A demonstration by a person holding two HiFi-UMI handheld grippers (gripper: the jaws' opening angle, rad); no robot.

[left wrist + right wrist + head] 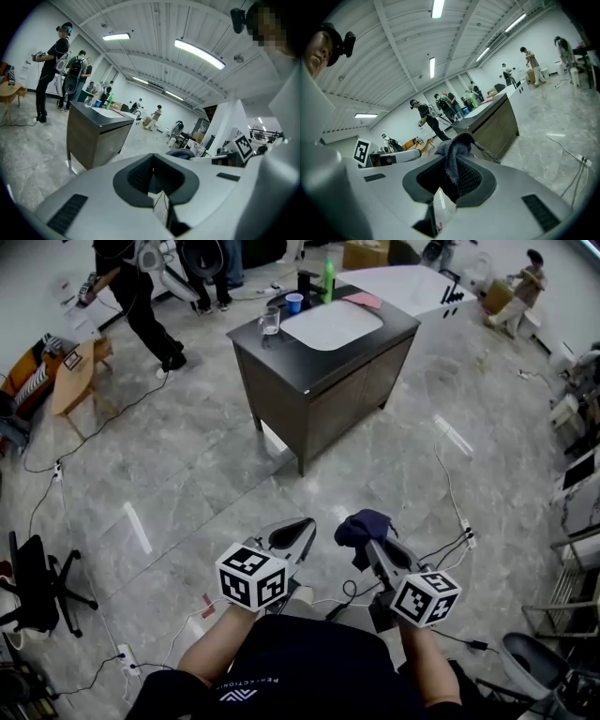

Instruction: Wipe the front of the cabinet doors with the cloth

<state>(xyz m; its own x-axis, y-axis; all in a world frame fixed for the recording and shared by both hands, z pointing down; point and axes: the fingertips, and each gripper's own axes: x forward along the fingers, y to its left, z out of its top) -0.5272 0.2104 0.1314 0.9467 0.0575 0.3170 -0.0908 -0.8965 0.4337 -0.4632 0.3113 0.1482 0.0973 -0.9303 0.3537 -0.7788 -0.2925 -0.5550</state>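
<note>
My right gripper [373,547] pinches the cloth [362,525] between closed jaws. My left gripper [298,532] seems closed on nothing, with the cabinet [323,381] well ahead.

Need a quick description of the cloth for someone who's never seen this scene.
Start at the dark cabinet mid-room; nearer the camera, two grippers with marker cubes point toward it. The cloth is the dark blue wad pinched in the right gripper, while the left gripper beside it holds nothing.

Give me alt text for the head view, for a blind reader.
Seen from above, the right tongs grip a dark blue cloth; the left tongs are shut and empty. A dark cabinet stands ahead on a grey floor.
</note>
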